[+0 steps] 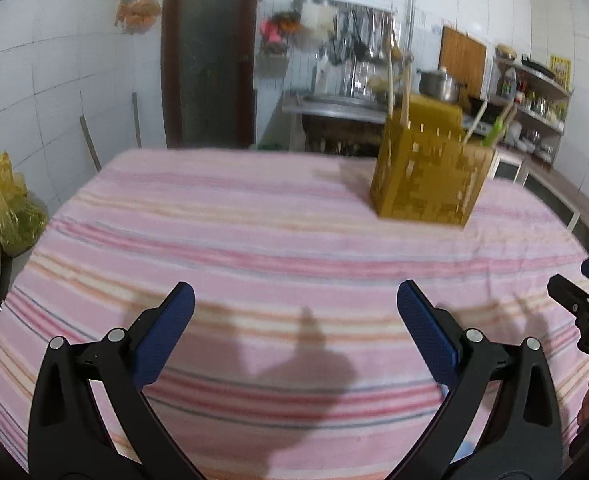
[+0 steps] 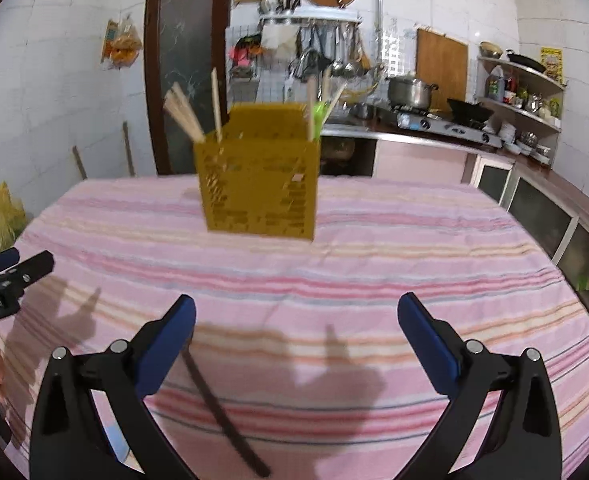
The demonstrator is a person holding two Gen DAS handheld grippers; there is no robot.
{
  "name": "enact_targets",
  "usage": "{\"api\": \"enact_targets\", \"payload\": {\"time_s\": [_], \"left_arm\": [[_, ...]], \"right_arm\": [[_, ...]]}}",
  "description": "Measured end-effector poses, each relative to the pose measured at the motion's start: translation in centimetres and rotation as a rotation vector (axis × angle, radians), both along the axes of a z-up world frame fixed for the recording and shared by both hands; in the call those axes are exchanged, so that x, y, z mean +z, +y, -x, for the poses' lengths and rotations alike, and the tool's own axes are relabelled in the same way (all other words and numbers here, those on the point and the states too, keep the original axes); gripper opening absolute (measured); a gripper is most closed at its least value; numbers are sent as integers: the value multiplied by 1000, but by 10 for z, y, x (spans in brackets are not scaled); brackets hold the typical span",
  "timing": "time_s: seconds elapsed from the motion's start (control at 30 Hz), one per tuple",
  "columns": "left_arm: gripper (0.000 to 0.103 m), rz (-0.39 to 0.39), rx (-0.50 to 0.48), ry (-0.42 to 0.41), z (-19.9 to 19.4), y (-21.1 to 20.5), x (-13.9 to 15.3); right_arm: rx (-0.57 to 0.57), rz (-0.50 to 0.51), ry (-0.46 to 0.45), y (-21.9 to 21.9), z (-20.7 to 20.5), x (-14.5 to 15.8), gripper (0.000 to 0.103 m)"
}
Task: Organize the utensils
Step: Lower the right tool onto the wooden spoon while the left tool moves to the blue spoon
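Observation:
A yellow perforated utensil holder (image 1: 430, 176) stands on the pink striped tablecloth (image 1: 254, 232) at the far right; it also shows in the right wrist view (image 2: 258, 184), centre back. Wooden chopsticks (image 2: 184, 114) and a green utensil (image 2: 319, 114) stick out of it. A dark chopstick (image 2: 222, 404) lies on the cloth by my right gripper's left finger. My left gripper (image 1: 294, 312) is open and empty above the cloth. My right gripper (image 2: 296, 324) is open and empty. Each gripper shows at the edge of the other's view, the right one (image 1: 586, 304) and the left one (image 2: 10, 276).
A kitchen counter with a steel pot (image 2: 410, 92) and gas stove (image 2: 446, 124) runs behind the table. Shelves with bottles (image 2: 514, 88) stand at the right. A yellow bag (image 1: 10, 208) sits on the floor at the left. A dark door (image 2: 186, 72) is behind.

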State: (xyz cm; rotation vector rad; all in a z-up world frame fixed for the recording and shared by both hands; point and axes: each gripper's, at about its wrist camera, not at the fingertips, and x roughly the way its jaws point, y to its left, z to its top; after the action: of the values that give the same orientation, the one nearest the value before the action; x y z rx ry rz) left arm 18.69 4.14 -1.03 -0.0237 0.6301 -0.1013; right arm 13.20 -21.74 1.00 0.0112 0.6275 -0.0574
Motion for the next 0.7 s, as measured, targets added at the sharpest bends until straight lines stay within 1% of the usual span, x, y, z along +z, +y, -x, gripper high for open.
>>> {"api": "enact_targets", "payload": {"time_s": [0.07,0.13,0.27,0.3,0.43,0.53,0.6,0.7], "left_arm": [[98,-19,2,23,1,-2,-9],[98,-32,6,38,-1,0,-14],[98,-52,26,55,-6,6,-14],[98,-51,31,59,-7,7,-14],[98,-22,46,96,-10,13,-19],[98,-12,48,111,-11,13,-23],[98,-18,45,115,-11,11,-25],[98,-24,42,113,-10,8,-23]], "right_arm": [[24,10,34,6,-3,-10,99],[62,25,91,17,-10,-22,99],[102,24,169,27,-23,-38,98],[112,25,194,30,-26,-42,98],[135,48,232,42,-33,-48,97],[157,47,273,50,-44,-55,87],[166,34,295,54,-52,-59,86],[178,22,309,60,-61,-60,80]]}}
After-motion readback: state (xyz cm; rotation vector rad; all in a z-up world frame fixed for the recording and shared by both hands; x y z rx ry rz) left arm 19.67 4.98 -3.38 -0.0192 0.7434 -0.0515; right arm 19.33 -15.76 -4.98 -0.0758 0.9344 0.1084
